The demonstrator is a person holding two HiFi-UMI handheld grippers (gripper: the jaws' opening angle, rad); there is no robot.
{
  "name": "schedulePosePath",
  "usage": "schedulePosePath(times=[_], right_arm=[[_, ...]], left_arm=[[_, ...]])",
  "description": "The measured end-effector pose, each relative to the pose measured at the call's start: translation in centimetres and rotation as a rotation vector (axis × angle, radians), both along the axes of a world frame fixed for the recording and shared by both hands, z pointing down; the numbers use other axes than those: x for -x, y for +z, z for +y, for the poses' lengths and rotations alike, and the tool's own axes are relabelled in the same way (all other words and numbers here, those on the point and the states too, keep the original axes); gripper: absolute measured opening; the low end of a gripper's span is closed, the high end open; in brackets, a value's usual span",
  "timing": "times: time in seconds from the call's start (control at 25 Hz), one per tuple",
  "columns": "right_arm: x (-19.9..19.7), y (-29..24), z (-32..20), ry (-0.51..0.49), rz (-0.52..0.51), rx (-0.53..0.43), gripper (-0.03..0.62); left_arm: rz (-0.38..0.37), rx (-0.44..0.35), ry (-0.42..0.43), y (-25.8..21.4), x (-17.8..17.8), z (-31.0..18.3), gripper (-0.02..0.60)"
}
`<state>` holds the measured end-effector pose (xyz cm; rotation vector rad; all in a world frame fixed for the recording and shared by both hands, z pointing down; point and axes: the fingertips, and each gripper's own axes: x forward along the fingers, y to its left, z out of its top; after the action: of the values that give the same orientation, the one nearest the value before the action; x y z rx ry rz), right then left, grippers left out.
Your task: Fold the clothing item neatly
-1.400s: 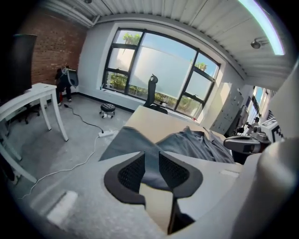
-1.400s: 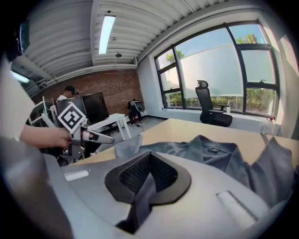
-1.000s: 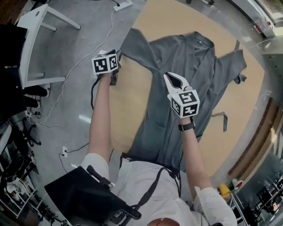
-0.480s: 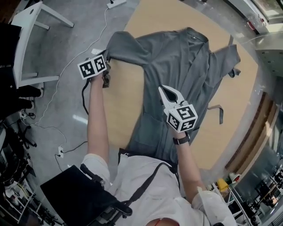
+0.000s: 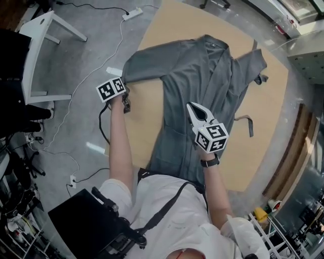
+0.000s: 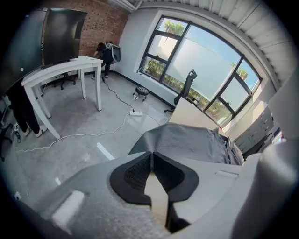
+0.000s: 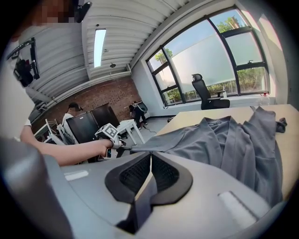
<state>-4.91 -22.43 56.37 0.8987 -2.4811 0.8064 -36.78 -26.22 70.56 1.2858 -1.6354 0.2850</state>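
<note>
A grey robe-like garment [image 5: 202, 76] lies spread on the tan table [image 5: 147, 121], collar at the far end. Its left sleeve [image 5: 147, 63] stretches out past the table's left edge. My left gripper [image 5: 123, 82] has just been closing and is shut on that sleeve's end; in the left gripper view [image 6: 152, 154] the cloth [image 6: 191, 142] runs straight off the tips. The right gripper view also shows the left gripper [image 7: 122, 146] pulling the sleeve taut. My right gripper [image 5: 195, 108] hovers over the garment's body, jaws [image 7: 150, 156] shut, no cloth seen pinched.
A grey belt strap [image 5: 248, 123] lies off the garment's right side. On the floor to the left stand a white table [image 5: 38, 55], trailing cables [image 5: 86, 76] and a power strip [image 5: 132, 11]. An office chair [image 7: 205, 93] stands beyond the table by the windows.
My left gripper has closed on the sleeve's end and drawn it out to the left. My right gripper has pulled back along the garment toward me, still shut.
</note>
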Motion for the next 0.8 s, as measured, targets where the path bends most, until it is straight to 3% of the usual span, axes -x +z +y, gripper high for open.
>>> schedulePosePath(times=[0.12,0.2,0.32,0.52,0.64,0.72,0.8], right_arm=[[-1.6,-0.7,0.0,0.039,-0.008,-0.006,0.006],[-2.8,-1.0,-0.1,0.072,-0.014,-0.004,0.009],[-5.1,-1.8,-0.4,0.134,-0.028,-0.012,0.009],[-9.6,-3.5,-1.4,0.245,-0.034,-0.05,0.009],[-12.9,-3.7,-1.6,0.291,0.014,-0.073,0.008],[-15.3,-3.1,-1.7,0.317,0.085,-0.087,0.009],[-17.5,-2.4,-1.7,0.354,0.117,-0.08,0.008]], left_arm=[[-0.042,-0.135,0.002,-4.1,-0.8,-1.9,0.023],[-0.083,-0.242,0.079,-7.9,-3.1,-4.0,0.023],[-0.173,-0.347,0.295,-13.0,-9.8,-6.6,0.023],[-0.353,-0.468,0.765,-16.6,-25.3,-7.6,0.023],[-0.364,-0.442,1.043,-12.8,-34.3,-4.4,0.025],[-0.35,-0.349,1.187,-7.7,-38.3,-1.3,0.026],[-0.327,-0.242,1.266,-2.9,-40.3,1.8,0.052]])
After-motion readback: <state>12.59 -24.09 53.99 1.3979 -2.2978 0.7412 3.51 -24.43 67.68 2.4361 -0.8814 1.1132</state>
